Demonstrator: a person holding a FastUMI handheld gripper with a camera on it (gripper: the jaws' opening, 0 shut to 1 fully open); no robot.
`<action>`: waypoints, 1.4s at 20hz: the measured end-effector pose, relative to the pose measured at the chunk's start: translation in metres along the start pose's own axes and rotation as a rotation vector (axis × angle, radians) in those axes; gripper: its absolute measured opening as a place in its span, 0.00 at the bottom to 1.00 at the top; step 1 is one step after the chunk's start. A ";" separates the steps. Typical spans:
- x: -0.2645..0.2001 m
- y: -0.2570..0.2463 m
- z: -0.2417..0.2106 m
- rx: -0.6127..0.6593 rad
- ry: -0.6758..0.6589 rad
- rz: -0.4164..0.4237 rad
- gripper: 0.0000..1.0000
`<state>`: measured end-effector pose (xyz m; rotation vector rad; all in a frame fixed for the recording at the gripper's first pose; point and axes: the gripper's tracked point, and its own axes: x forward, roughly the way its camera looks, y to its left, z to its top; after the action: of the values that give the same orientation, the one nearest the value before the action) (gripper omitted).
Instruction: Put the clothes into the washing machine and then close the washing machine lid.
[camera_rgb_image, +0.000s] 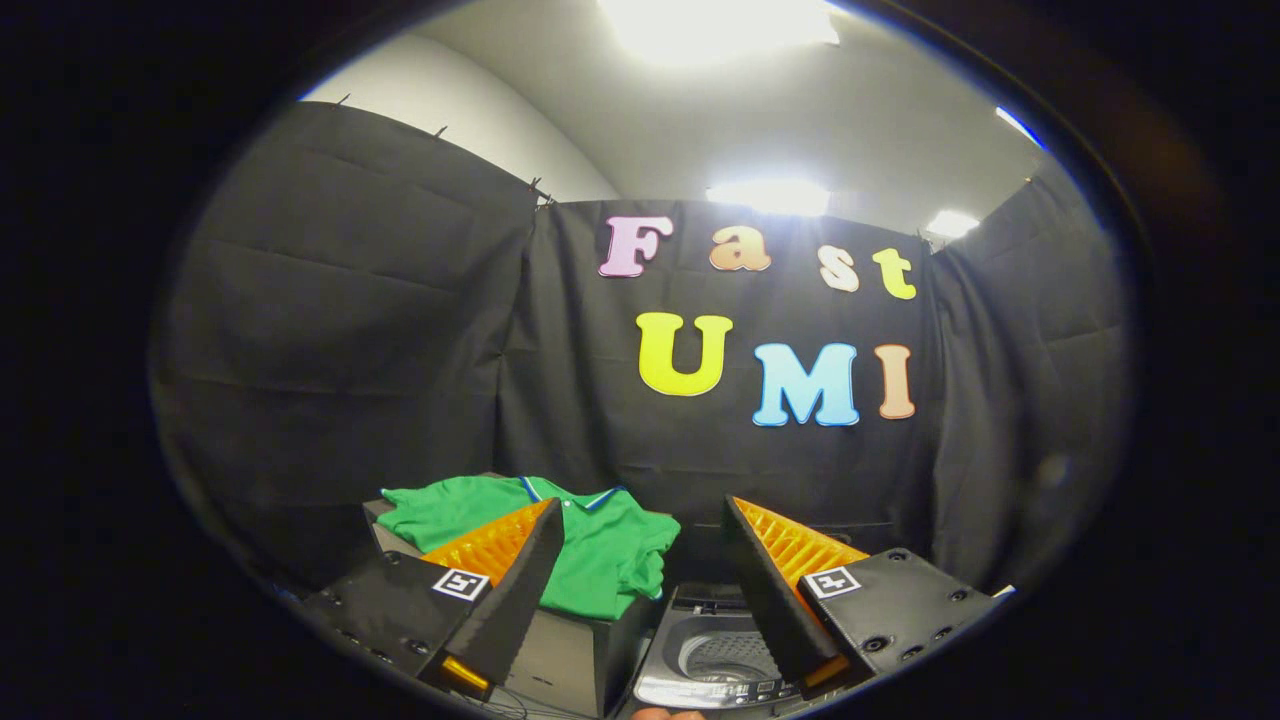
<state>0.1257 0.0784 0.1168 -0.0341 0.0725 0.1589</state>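
A green polo shirt (600, 550) with a white and blue collar lies folded on top of a grey box (570, 655), beyond and partly behind my left finger. To the right of the box, low between my fingers, stands a small grey top-loading washing machine (715, 650) with its round drum showing. I cannot make out its lid. My gripper (640, 515) is open, held high above both, with nothing between its fingers.
Black cloth walls close the booth at the back and on both sides. Bright ceiling lamps shine overhead. A fingertip shows just below the washing machine's front edge.
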 end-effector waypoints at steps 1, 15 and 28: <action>0.009 0.004 0.001 0.012 0.030 0.001 0.98; 0.163 0.098 -0.039 0.110 0.508 0.099 0.98; 0.226 0.105 -0.129 0.109 0.796 0.049 0.98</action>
<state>0.3223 0.2127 -0.0316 0.0149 0.8763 0.1828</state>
